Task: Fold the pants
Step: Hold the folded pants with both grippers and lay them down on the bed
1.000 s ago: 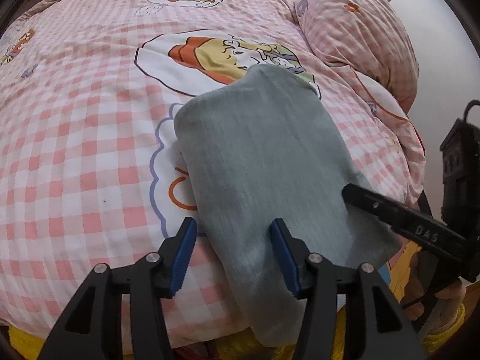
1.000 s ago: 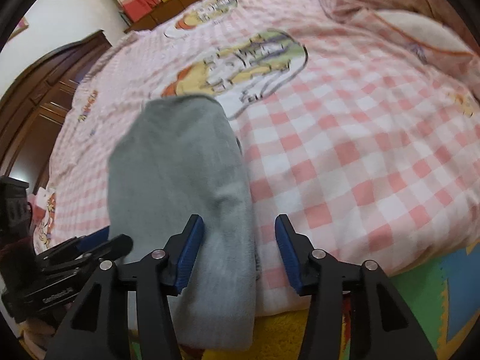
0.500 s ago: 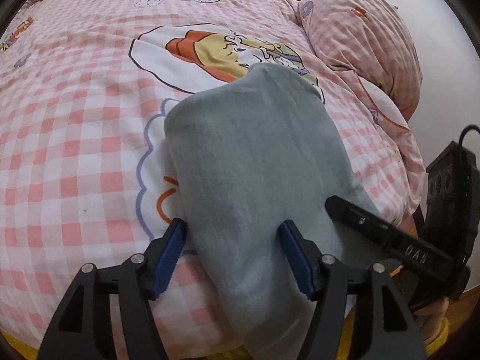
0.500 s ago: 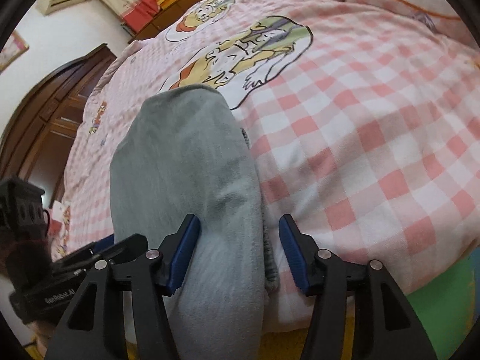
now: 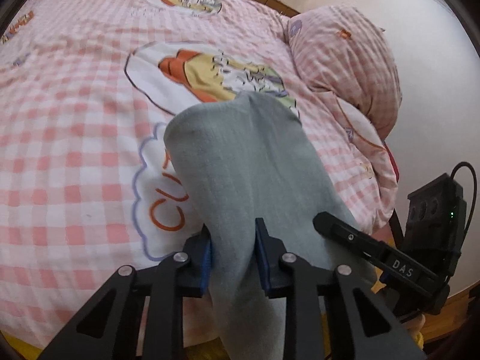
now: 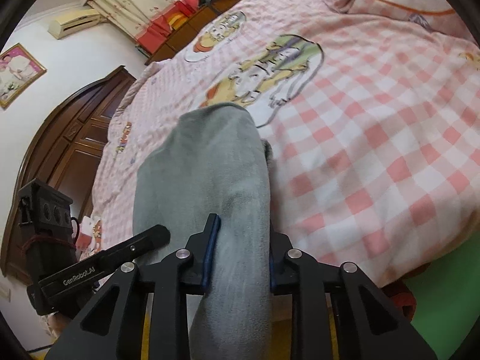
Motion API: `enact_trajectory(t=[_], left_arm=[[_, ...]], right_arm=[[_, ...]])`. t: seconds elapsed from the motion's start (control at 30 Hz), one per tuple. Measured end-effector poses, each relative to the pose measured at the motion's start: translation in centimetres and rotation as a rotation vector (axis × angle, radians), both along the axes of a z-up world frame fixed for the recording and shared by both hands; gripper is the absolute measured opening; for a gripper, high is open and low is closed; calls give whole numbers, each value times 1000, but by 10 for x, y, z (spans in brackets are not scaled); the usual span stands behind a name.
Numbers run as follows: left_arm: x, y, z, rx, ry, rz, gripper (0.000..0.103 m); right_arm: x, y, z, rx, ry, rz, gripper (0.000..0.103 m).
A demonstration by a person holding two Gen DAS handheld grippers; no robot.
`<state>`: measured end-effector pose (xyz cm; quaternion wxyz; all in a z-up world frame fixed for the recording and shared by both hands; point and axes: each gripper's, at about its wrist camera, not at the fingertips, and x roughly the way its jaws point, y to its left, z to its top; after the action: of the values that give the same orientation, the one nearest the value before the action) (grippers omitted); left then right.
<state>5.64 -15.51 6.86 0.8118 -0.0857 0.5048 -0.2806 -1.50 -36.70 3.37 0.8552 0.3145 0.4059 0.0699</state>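
1. The grey pants (image 5: 246, 165) are seen lying lengthwise on a bed (image 5: 75, 138) covered with a pink-and-white checked sheet printed with cartoon figures.
2. The near end of the pants is draped over the bed's front edge, while the far end is laid on a cartoon print near the middle of the sheet.
3. The left claw (image 5: 233, 255) is closed on the near part of the pants, with a ridge of fabric pinched between its blue pads.
4. The right claw (image 6: 241, 255) is likewise clamped on the pants, just beside the left one; grey cloth is bunched between its pads and hangs down below them.
5. In the left wrist view, the right claw's black finger is seen resting against the fabric's right edge.
6. A pink checked pillow (image 5: 345, 69) is placed at the far right of the bed.
7. A dark wooden wardrobe (image 6: 69, 150) is visible beyond the bed's left side in the right wrist view.
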Motion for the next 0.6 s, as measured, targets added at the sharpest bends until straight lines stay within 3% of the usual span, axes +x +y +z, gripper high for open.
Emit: enact_trajectory(t=[0.37, 0.6], left_arm=[[2, 57, 49, 3, -111, 58, 26], [20, 114, 61, 17, -142, 145, 26]], right_arm=[[15, 58, 45, -49, -96, 56, 27], [48, 110, 51, -35, -118, 135, 27]])
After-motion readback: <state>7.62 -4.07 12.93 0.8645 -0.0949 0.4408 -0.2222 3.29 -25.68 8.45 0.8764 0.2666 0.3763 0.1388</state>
